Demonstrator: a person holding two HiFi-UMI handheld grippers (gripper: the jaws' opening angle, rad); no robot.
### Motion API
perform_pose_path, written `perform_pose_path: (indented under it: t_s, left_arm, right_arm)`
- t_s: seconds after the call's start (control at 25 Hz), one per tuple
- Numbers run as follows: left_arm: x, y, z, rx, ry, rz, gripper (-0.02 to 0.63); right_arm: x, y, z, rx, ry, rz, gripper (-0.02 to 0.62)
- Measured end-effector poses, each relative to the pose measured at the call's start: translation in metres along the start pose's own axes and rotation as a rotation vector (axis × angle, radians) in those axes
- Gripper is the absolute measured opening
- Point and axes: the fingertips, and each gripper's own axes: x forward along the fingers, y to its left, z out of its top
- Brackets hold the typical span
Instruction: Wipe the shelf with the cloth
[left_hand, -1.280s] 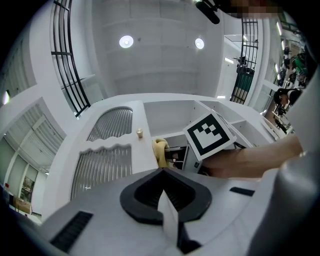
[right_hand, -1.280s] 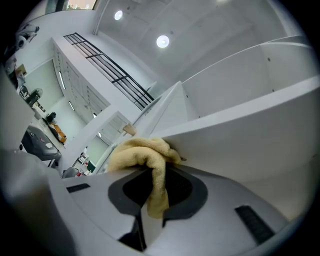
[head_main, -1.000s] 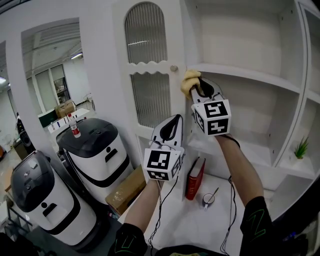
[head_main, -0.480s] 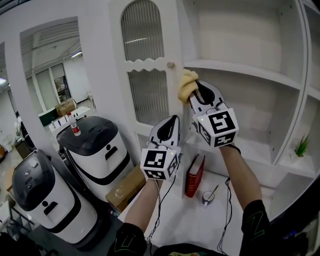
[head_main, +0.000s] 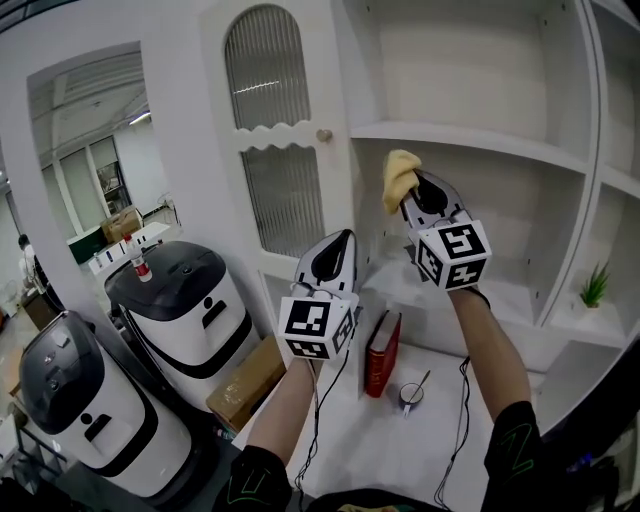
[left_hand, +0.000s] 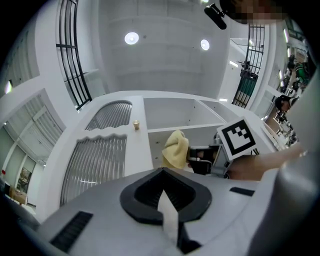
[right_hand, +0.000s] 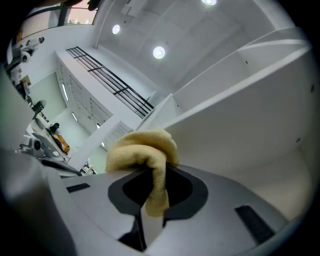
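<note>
A bunched yellow cloth (head_main: 400, 178) is pinched in my right gripper (head_main: 412, 190), which is shut on it and held up just below the front edge of the white shelf board (head_main: 470, 143). In the right gripper view the cloth (right_hand: 144, 159) bulges out over the jaws, with the shelf's underside (right_hand: 240, 85) above it. My left gripper (head_main: 336, 250) hangs lower and to the left, shut with nothing in it, in front of the cabinet door. From the left gripper view the cloth (left_hand: 176, 149) and the right gripper (left_hand: 202, 159) show ahead.
A white cabinet door (head_main: 285, 160) with ribbed glass and a small knob (head_main: 324, 135) stands left of the open shelves. A red book (head_main: 379, 352) and a small round tin (head_main: 408, 397) sit on the counter below. A small plant (head_main: 594, 285) sits at right. White-and-black machines (head_main: 180, 310) stand at left.
My right gripper has carried the cloth to the right, away from the door edge and into the open shelf bay below the board. The left gripper has stayed roughly in place.
</note>
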Motion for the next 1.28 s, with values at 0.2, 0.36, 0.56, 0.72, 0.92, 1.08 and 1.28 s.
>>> perform_pose_path:
  t_s: [0.2,0.36,0.56,0.72,0.92,1.08,1.28]
  left_arm:
    - [0.001,-0.005,-0.005,-0.009,0.001,-0.013,0.000]
    - [-0.004,-0.003,-0.013,-0.033,0.008,-0.006,0.000]
    - [-0.006,-0.003,-0.019,-0.046,0.012,-0.011,0.000]
    - [-0.009,0.000,-0.024,-0.056,0.013,-0.010,0.000]
    - [-0.007,-0.002,-0.024,-0.067,0.008,-0.017,0.000]
    - [-0.006,-0.005,-0.028,-0.076,0.012,-0.022,0.000]
    - [-0.009,-0.001,-0.036,-0.099,0.018,-0.007,0.000]
  right_arm:
    - [0.017,-0.012,-0.058,0.098,0.165,-0.029,0.049]
    - [0.030,-0.005,-0.083,0.114,0.228,-0.037,0.049]
    - [0.048,0.002,-0.106,0.127,0.295,-0.062,0.048]
    - [0.052,0.005,-0.110,0.164,0.309,-0.061,0.046]
    - [0.043,0.022,-0.103,0.103,0.299,-0.026,0.040]
    - [0.038,0.033,-0.087,0.067,0.265,0.006,0.040]
    - [0.030,0.046,-0.072,0.025,0.227,0.032,0.038]
